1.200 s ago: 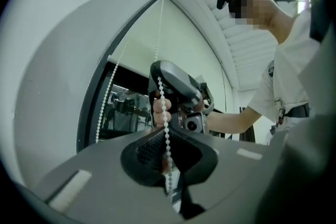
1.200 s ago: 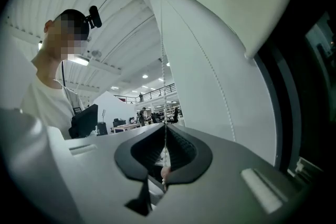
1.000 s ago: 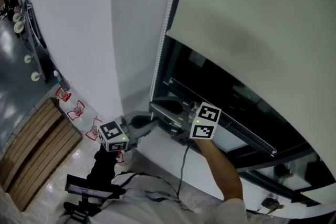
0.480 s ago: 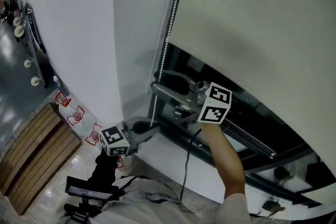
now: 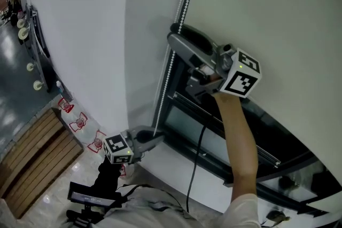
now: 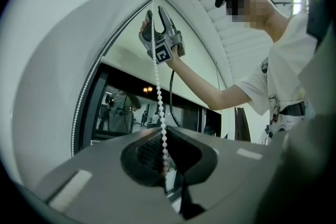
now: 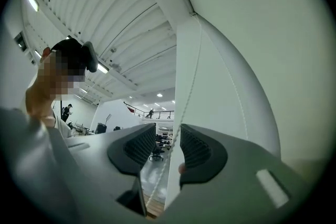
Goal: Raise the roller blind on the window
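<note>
The pale roller blind (image 5: 267, 8) hangs over the dark window (image 5: 214, 131). Its white bead chain (image 5: 171, 69) runs down the window's left edge. My left gripper (image 5: 160, 137) is low by the sill. It is shut on the bead chain (image 6: 157, 86), which vanishes between the closed left gripper (image 6: 164, 162) pads. My right gripper (image 5: 175, 32) is held high, near the blind's lower left corner. From the left gripper view the right gripper (image 6: 157, 16) straddles the chain above. The right gripper (image 7: 168, 152) jaws sprang open and have just closed in a little. A chain strand (image 7: 191, 76) passes between them, and the pads do not press on it.
A white wall (image 5: 96, 34) stands left of the window, with a wooden slatted floor strip (image 5: 32, 163) below it. A black cable (image 5: 195, 168) hangs from the right gripper along the person's arm (image 5: 235, 131). The white sill (image 5: 176, 163) is under the window.
The right gripper has opened and risen along the chain, from beside the left gripper up to the blind's lower corner. The left gripper has stayed put, shut on the chain.
</note>
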The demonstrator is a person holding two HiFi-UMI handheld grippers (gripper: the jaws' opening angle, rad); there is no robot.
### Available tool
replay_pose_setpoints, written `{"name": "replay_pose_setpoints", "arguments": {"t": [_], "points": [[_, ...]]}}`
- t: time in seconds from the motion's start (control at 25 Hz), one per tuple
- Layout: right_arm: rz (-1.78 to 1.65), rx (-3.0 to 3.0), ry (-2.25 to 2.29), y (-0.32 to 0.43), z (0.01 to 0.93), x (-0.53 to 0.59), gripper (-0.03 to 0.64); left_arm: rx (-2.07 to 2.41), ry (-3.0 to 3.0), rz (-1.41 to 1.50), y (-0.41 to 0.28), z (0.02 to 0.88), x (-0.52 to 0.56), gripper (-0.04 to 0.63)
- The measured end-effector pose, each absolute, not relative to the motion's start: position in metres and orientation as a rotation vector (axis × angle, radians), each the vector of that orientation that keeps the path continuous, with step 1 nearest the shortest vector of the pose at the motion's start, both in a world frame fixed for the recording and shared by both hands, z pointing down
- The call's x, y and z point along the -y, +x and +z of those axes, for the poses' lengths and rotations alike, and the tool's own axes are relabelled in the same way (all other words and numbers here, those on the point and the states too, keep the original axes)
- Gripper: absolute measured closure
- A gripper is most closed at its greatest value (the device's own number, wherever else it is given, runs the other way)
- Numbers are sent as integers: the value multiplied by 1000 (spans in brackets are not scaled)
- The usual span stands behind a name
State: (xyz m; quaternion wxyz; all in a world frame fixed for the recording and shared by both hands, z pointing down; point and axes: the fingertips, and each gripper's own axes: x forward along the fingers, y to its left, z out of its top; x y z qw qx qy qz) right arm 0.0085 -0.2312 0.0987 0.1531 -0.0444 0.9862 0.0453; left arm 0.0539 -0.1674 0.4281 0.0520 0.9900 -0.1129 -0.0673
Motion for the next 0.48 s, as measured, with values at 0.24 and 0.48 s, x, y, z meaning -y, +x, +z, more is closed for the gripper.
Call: {"name": "replay_pose_setpoints", "arguments": {"t": [0.24, 0.48], "points": [[242, -2800, -128, 11, 46, 234, 489, 355, 3006, -203, 52, 428, 169, 597], [285, -2769, -155, 16, 19, 234, 563, 359, 3002, -200, 52, 430, 170, 597]]}}
